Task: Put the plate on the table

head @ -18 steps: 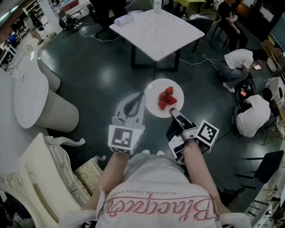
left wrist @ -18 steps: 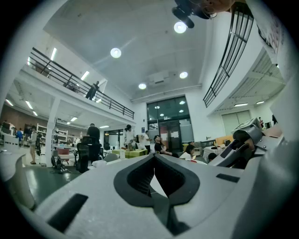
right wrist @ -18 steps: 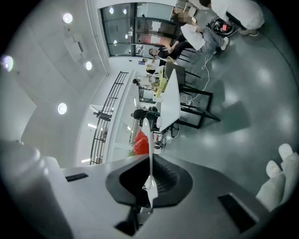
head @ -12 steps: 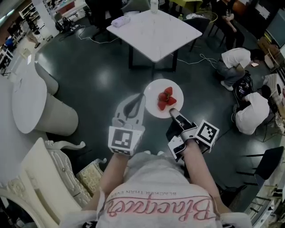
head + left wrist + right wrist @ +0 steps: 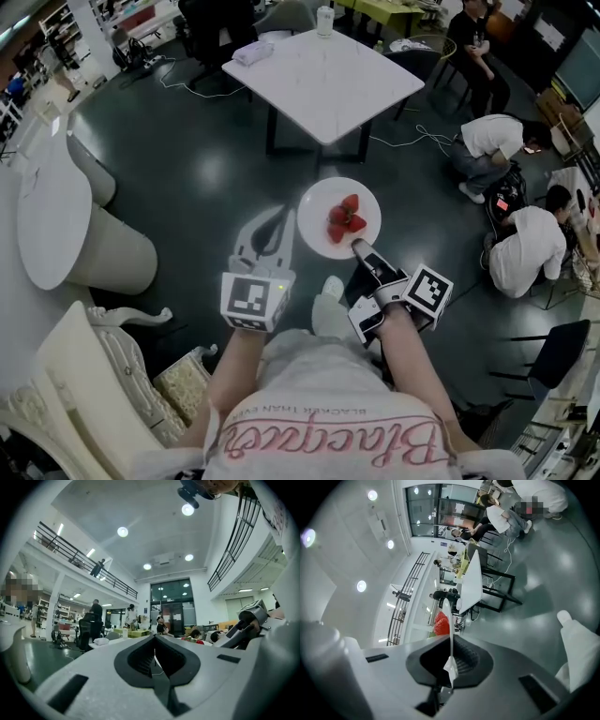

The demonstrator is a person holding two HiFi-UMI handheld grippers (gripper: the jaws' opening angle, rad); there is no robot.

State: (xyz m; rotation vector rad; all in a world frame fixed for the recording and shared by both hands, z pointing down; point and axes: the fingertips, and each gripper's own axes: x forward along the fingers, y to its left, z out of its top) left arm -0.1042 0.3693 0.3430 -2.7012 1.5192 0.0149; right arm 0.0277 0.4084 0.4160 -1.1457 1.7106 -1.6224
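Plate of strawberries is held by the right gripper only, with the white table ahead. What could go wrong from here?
1. The right gripper pinches the plate only at its near rim, so it could tilt or slip out.
2. The strawberries lie loose and may roll off if it tips.
3. The left gripper is shut beside the plate, giving it no support.

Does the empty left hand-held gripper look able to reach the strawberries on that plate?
Probably yes: the left hand-held gripper hangs right beside the plate, nothing lies between them, and the strawberries sit uncovered; its jaws are shut, though.
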